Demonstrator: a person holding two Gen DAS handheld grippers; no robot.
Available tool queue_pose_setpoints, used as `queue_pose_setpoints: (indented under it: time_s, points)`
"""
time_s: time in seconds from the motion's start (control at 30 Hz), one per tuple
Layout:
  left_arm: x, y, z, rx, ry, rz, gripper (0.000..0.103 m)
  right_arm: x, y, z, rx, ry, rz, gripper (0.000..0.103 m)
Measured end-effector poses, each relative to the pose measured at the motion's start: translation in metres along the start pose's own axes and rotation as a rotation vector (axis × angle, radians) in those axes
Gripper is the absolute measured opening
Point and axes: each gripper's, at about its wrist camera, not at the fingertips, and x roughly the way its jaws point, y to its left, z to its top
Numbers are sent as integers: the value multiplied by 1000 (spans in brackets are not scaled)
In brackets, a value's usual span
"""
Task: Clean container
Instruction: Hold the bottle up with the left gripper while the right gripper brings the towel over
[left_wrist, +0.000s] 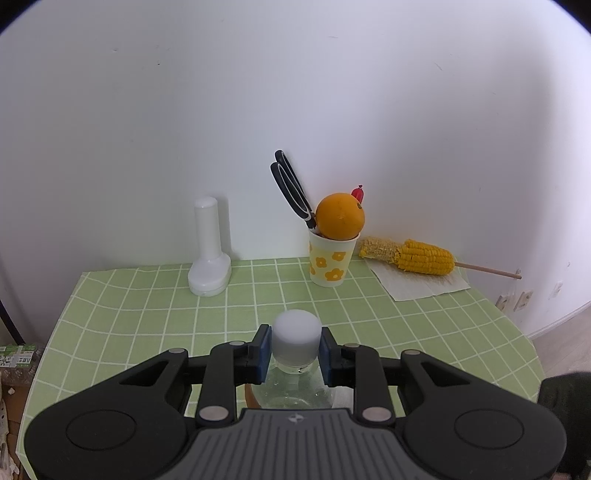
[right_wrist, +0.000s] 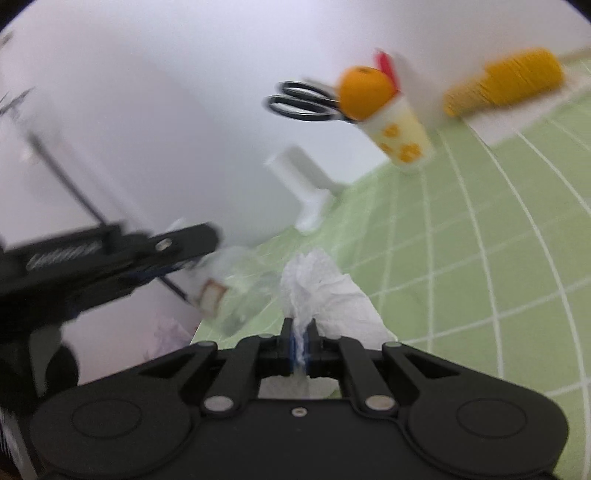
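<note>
My left gripper is shut on the white cap of a clear plastic bottle, which stands upright below the fingers. My right gripper is shut on a crumpled white paper tissue. In the blurred right wrist view the bottle shows just left of the tissue, held by the left gripper; I cannot tell whether the tissue touches it.
On the green checked tablecloth stand a white plastic bottle-shaped object, a flowered paper cup holding scissors and an orange, and a corn cob on a napkin. A white wall is behind.
</note>
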Motion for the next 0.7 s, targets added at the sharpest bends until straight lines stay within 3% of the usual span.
queue_pose_setpoints:
  time_s: [0.1,0.23,0.47,0.53,0.7]
  points:
    - [1,-1,1,1,0,3,28,2,-14,4,151,-7,36,5]
    - [1,-1,1,1,0,4,28,2,-26,10,367,-36,152,5]
    - [1,-1,0,7,-3,8,28,11,-27,23,619,-76,339,5]
    - [1,-1,0,7,-4,9,29,16,-26,25,642,-75,359,5]
    - [1,-1,-1,2,-7,8,29,23,-30,21,621,-61,296,5]
